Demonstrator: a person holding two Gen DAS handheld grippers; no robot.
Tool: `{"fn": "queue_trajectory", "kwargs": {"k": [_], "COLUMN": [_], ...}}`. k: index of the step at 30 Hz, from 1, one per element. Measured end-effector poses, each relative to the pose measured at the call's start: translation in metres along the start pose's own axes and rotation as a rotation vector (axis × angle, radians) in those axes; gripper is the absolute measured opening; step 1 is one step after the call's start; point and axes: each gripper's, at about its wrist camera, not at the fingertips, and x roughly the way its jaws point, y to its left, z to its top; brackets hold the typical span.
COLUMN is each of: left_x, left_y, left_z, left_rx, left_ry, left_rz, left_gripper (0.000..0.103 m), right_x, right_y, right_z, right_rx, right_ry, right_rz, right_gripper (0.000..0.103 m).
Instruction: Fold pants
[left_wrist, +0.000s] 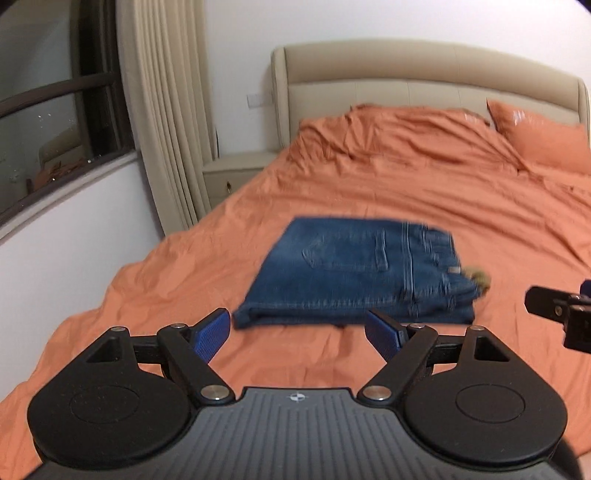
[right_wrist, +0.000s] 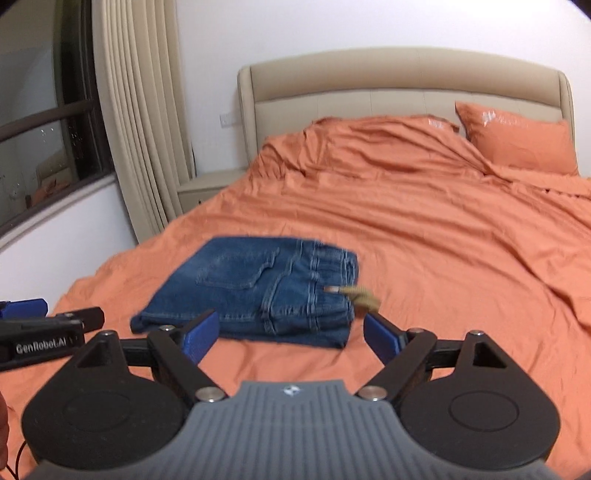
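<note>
Denim pants (left_wrist: 354, 273) already lie as a compact folded stack on the orange bedsheet (left_wrist: 406, 192), well short of the headboard (left_wrist: 424, 85), and your left gripper (left_wrist: 297, 334) and right gripper (right_wrist: 291, 334), both spread wide and empty, hang just short of that stack, so folding looks essentially finished.

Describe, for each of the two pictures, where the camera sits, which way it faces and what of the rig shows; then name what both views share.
Left wrist view: sits on the left gripper, faces the headboard; open blue fingers show, right gripper at the edge.
Right wrist view: sits on the right gripper, faces likewise; open fingers, left gripper at left.
Shared: folded jeans on the orange bed, untouched.
</note>
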Motion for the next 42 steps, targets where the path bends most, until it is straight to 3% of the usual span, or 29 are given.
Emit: {"fn": "queue_trajectory", "kwargs": {"k": [11, 42], "left_x": [0.027, 0.018], "left_y": [-0.011, -0.011], "left_z": [-0.021, -0.014], "left_rx": [-0.008, -0.008], "left_ry": [0.088, 0.070], "left_rz": [-0.048, -0.049], "left_gripper": [0.096, 0.096], "right_x": [0.041, 0.028], "right_y": [-0.005, 0.001], "right_z": [-0.018, -0.014], "right_rx": [0.038, 0.005], "right_ry": [0.100, 0.062], "right_rz": [-0.055, -0.057], "right_gripper": [0.082, 0.082]}}
